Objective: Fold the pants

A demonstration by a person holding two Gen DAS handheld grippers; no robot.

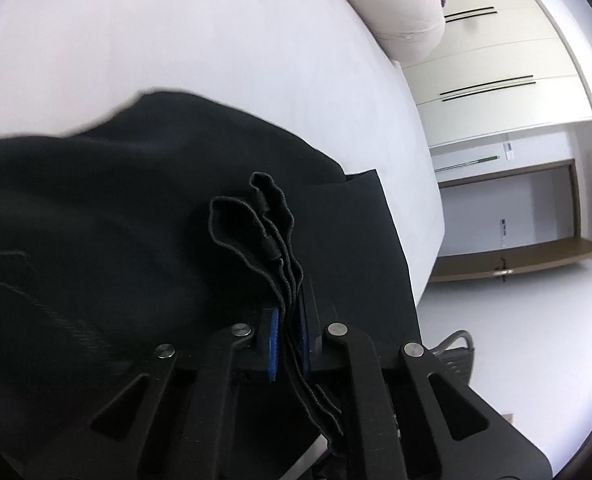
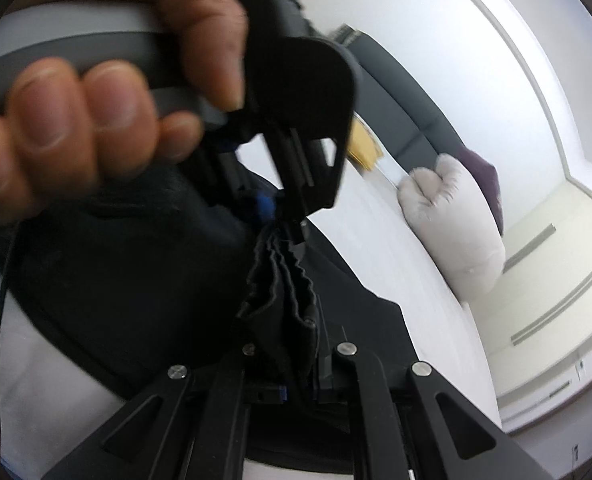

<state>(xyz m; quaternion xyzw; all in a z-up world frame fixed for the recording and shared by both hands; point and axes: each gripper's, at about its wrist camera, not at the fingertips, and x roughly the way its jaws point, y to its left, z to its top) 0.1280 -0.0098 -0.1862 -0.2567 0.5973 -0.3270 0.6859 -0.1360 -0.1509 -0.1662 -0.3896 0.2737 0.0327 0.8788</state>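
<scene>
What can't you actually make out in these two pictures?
- Left wrist view: the pants run off the left edge, so their full shape is cut off.
- Left wrist view: the left gripper fingertips are buried in bunched fabric.
- Right wrist view: a blurred hand and the other tool hide the bed behind them.
- Right wrist view: the right gripper pads are covered by cloth.

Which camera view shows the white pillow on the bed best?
The right wrist view: the pillow is almost whole there, with its creased end and its long side, lying on the white bed. The left wrist view shows only part of it, cut by the picture's top edge.
</scene>
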